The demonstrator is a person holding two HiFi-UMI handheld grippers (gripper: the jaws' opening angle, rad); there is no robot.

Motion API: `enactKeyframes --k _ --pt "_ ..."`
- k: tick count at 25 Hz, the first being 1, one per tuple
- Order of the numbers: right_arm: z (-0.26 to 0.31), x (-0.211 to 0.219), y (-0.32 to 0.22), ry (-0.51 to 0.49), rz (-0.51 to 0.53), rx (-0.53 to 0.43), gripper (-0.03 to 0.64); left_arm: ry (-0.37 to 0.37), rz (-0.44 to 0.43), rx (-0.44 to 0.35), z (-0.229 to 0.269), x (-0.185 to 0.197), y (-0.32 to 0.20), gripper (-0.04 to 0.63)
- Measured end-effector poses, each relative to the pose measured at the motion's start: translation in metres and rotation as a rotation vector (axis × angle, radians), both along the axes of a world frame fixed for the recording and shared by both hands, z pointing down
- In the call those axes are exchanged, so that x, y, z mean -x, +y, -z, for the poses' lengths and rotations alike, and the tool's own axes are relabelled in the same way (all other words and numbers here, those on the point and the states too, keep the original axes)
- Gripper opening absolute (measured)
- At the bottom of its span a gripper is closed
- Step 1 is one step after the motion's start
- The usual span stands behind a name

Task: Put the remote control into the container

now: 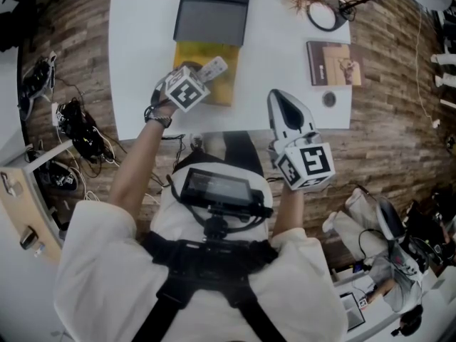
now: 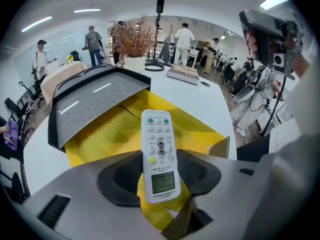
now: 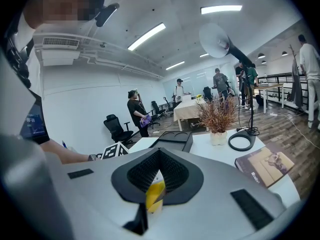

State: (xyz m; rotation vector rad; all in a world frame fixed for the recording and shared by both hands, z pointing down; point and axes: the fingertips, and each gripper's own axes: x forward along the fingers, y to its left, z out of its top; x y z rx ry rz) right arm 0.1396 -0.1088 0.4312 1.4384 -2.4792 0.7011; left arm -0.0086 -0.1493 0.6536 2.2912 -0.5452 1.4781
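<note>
While the right claw point(image 1: 279, 100) rests shut with its tips together and nothing in them at the near edge of the white table point(image 1: 135, 63), the left claw point(image 1: 201, 75) is clenched on the remote control point(image 1: 212, 68). It holds the remote in the air above the container point(image 1: 222, 90).

The container is an open yellow box close to the table's near edge, about midway along it. The left gripper view shows only its yellow floor and walls point(image 2: 100, 134). A dark grey lid point(image 1: 214, 13) lies beyond it toward the far edge, tilted up, and its near rim covers the box's far side, so that part is hidden.

The remote point(image 2: 160, 154) is a slim white rectangle, face up. Its long axis runs along the jaws. The end with the small grey display sits between the pads. The button end, with two green buttons at its tip and one yellow-green button near the middle, points out toward the table's far right corner.

A brown book point(image 1: 333, 63) lies near the right edge.
</note>
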Motion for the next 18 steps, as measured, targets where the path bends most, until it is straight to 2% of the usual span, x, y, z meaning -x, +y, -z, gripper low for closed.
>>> enactKeyframes --k 5,9,18 --pt "0.000 -0.001 0.002 0.001 0.001 0.001 0.003 -0.018 -0.009 0.008 -0.004 0.000 0.003 0.233" --pt "0.000 -0.002 0.004 0.002 0.003 0.001 0.003 -0.015 -0.012 -0.021 -0.004 -0.004 -0.002 0.233" --pt "0.000 -0.004 0.004 0.002 0.002 0.000 0.003 -0.070 -0.012 0.013 -0.011 0.000 0.001 0.234"
